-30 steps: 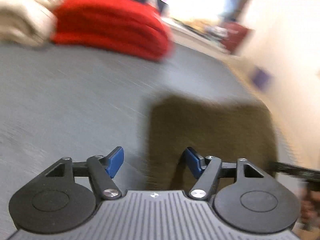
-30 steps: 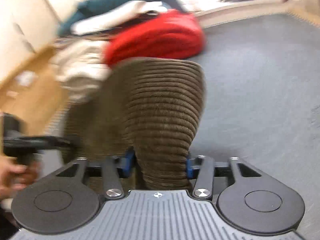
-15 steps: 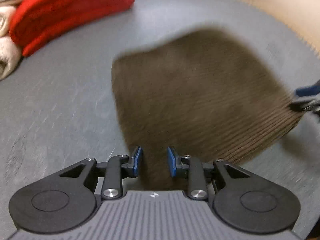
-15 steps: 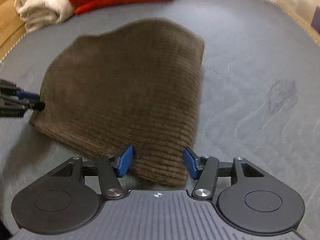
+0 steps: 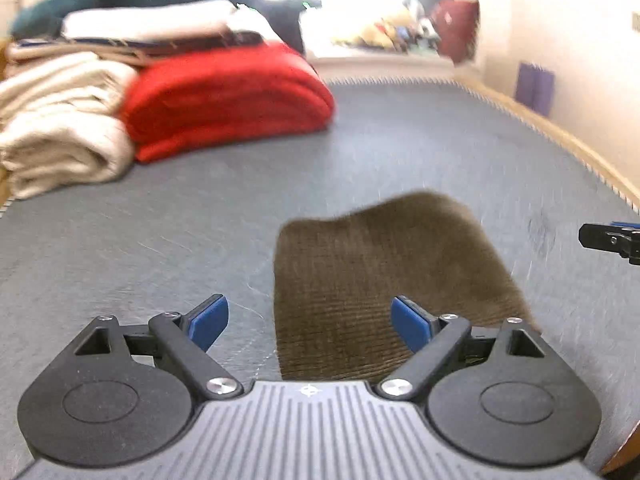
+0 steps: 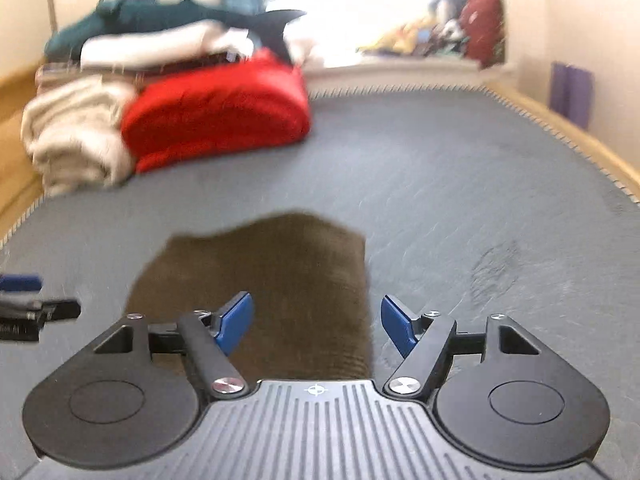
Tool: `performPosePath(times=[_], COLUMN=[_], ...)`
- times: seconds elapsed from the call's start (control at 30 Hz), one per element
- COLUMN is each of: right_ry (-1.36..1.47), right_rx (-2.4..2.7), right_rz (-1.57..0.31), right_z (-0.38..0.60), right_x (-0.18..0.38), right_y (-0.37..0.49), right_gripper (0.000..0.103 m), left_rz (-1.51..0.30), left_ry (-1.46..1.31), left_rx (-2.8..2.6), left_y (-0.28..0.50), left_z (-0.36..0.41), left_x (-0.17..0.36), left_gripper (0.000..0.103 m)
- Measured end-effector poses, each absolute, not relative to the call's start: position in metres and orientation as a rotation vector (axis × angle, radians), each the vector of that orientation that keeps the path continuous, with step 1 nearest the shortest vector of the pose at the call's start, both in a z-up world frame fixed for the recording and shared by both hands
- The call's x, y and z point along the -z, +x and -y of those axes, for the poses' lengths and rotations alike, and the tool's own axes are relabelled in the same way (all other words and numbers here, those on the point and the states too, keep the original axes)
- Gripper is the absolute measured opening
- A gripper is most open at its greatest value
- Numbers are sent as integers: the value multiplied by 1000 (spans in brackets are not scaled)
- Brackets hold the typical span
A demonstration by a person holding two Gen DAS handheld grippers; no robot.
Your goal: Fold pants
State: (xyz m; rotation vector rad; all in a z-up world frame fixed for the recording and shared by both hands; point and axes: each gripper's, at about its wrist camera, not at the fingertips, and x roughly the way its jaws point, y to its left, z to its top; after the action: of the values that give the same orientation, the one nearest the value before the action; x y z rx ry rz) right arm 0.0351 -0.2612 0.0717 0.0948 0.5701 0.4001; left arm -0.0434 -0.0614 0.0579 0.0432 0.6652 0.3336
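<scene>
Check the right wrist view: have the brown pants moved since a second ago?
Yes. The brown pants were lifted high between the right tool's pads, overlapping the red pile; now they lie flat on the grey mat, well short of it.

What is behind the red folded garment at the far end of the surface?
Behind the red folded garment rises a stack: a white folded piece with dark teal fabric on top. A cream bundle sits beside it. Whatever lies lower in that stack is hidden by the red one.
</scene>
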Motion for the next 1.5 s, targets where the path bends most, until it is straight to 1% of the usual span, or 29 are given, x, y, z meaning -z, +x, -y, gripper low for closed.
performPosePath(times=[0.03, 0.07, 0.1, 0.13, 0.2, 0.23, 0.3, 0.37, 0.53, 0.77, 1.5], right_ry=[105, 111, 110, 101, 69, 54, 26, 32, -17, 50, 2], right_rx=[-391, -387, -394, -405, -411, -411, -380, -348, -338, -300, -335], right_rz=[-548, -526, -497, -472, -444, -447, -536, -552, -617, -727, -761], right_z=[263, 266, 267, 268, 269, 271, 262, 258, 238, 237, 227], right_x=[-80, -87, -94, -97, -96, -95, -83, -83, -73, -58, -52], right_y=[25, 13, 0, -10, -26, -31, -30, -29, -20, -8, -10], right_gripper=[79, 83, 88, 89, 90, 91, 90, 89, 89, 90, 90], left_rz=[-653, -650, -653, -662, -672, -678, -750, -800, -828, -848, -852], left_ry=[27, 11, -4, -24, -56, -55, -43, -113, -128, -130, -103], left_rx=[-338, -345, -356, -361, -346, -350, -399, -381, -411, -393, -364], left_y=[-56, -57, -64, -73, -85, -90, -97, -98, -86, -68, -59], left_z=[67, 71, 73, 77, 82, 84, 93, 90, 90, 95, 95], left_x=[-65, -75, -75, -76, -71, -69, -57, -52, -45, -34, -24], left_gripper=[92, 94, 97, 103, 103, 103, 103, 103, 103, 103, 103])
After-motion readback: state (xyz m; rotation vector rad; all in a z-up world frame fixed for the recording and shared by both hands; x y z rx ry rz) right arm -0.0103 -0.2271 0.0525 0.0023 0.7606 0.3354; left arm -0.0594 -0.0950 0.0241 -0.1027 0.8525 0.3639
